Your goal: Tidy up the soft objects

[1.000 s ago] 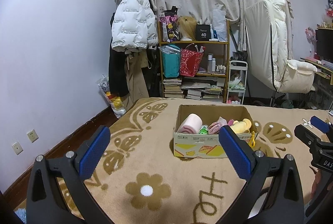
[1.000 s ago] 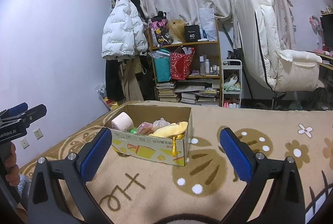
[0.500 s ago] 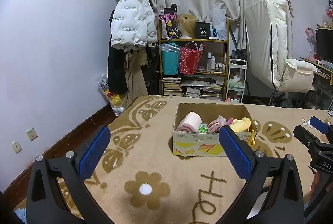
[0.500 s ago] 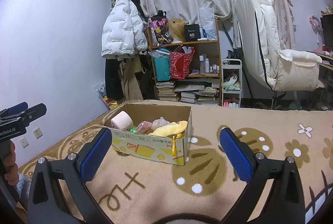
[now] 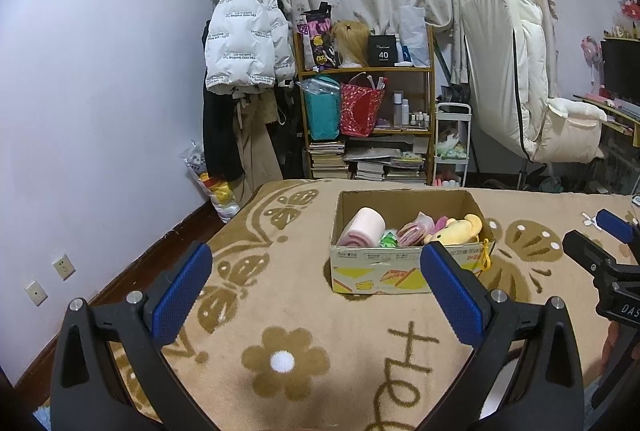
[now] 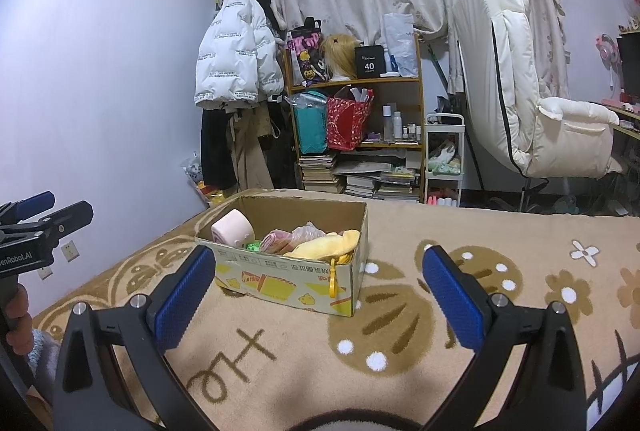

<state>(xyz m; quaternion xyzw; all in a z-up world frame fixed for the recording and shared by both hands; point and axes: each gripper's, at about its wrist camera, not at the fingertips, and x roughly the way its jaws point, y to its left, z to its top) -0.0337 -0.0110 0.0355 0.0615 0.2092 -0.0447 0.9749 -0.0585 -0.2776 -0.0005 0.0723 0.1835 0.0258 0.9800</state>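
Observation:
A cardboard box [image 5: 408, 271] [image 6: 288, 277] stands on a tan patterned blanket [image 5: 304, 315]. It holds a rolled pink towel [image 5: 362, 231] [image 6: 233, 233], a yellow plush toy [image 5: 454, 229] [image 6: 326, 245], a pink rolled item in plastic [image 5: 414, 231] and a small green item [image 5: 387, 241]. My left gripper [image 5: 316, 295] is open and empty, held in front of the box. My right gripper [image 6: 316, 297] is open and empty, in front and to the right of the box. Each gripper shows at the edge of the other's view, the right one [image 5: 600, 251] and the left one [image 6: 36, 223].
A bookshelf [image 5: 366, 115] with bags and books, a hanging white puffer jacket [image 5: 246, 43] and a white recliner chair [image 5: 528, 99] stand at the far wall. The blanket's left edge drops to the floor by the wall [image 5: 80, 151].
The left view has shifted so that the box sits a little lower in the frame. Both grippers stay open and empty. The box contents have not moved.

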